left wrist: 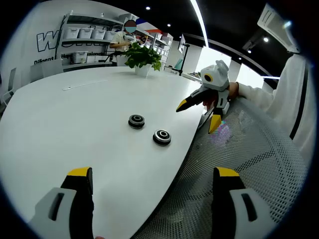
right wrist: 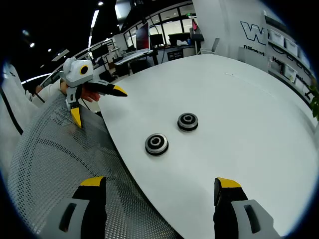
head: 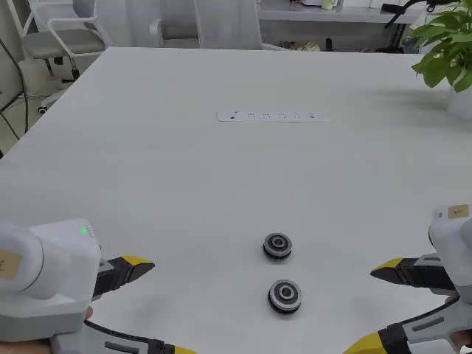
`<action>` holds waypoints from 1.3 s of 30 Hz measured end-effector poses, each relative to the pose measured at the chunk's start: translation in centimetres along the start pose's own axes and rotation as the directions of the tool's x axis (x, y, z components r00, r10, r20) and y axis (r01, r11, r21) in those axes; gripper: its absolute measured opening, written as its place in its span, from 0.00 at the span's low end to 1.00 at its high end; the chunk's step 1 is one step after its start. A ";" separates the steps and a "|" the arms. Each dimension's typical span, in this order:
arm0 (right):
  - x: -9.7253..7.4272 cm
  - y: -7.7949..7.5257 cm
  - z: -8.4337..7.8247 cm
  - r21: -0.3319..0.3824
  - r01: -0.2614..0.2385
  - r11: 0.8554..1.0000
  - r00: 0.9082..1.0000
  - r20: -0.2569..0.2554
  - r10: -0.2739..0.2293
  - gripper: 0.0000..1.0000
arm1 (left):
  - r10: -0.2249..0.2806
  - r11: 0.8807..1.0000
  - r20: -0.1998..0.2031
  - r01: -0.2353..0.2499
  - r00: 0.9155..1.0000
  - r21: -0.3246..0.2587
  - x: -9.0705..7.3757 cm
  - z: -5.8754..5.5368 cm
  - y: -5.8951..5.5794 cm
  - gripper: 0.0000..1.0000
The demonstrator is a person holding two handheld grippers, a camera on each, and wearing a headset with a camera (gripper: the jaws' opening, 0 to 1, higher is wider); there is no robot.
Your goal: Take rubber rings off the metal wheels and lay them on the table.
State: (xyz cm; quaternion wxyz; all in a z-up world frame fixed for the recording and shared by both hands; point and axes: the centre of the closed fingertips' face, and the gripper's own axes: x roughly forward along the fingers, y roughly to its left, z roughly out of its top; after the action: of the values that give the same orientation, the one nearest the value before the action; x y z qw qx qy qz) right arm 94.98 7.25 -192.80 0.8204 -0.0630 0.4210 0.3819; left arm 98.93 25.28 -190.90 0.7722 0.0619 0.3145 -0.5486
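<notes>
Both grippers open and empty, two wheels on the table between them.
The left gripper (head: 166, 308), lower left in the head view, has its fingers (left wrist: 79, 179) spread wide on nothing; the right gripper (head: 365, 310), lower right, likewise. Lower middle, the far wheel (head: 277, 245) and the near wheel (head: 285, 295) lie just apart on the white table (head: 184, 184), dark rubber rings on. A power strip (head: 273, 116) lies above centre.

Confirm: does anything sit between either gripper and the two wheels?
Nothing visible. The left gripper and right gripper are both open at the near edge of the table, flanking the nearer wheel; bare tabletop lies between each and it. The farther wheel sits just behind, apart from it.
</notes>
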 end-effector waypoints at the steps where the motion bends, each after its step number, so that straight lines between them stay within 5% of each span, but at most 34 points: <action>1: 0.0 0.0 0.0 0.000 0.000 1.000 1.000 0.000 0.000 0.89 | 0.000 1.000 -0.002 0.000 1.000 0.000 0.0 0.0 0.0 0.99; 39: 0.0 0.0 -0.1 -0.009 0.003 1.000 1.000 -0.007 -0.003 0.88 | 0.008 1.000 0.004 -0.008 1.000 -0.014 -0.2 0.0 0.4 0.96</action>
State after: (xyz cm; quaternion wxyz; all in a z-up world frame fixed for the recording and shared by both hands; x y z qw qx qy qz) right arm 94.92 7.18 -192.82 0.8191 -0.0688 0.4220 0.3824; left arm 99.27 25.56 -190.90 0.7753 0.0566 0.3165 -0.5436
